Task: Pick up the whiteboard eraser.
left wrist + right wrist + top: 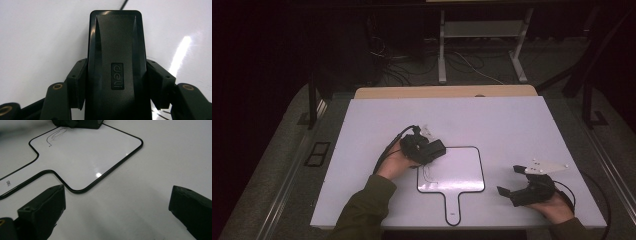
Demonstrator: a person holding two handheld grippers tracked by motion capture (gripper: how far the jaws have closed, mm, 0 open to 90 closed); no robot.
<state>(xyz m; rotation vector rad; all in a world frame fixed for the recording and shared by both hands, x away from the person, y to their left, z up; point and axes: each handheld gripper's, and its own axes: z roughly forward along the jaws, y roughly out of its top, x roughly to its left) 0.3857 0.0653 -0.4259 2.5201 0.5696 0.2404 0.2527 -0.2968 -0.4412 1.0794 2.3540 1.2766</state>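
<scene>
Pinching eraser between left fingers | right fingers spread, empty

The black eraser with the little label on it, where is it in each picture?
High view: the black eraser sits left of the middle, held in the left gripper at the top left corner of the small whiteboard.
Left gripper view: it stands in the middle, clamped between the two jaws.
Right gripper view: its lower edge shows at the top, by the pen scribble.
Shared landmark: the whiteboard's black rim.
</scene>
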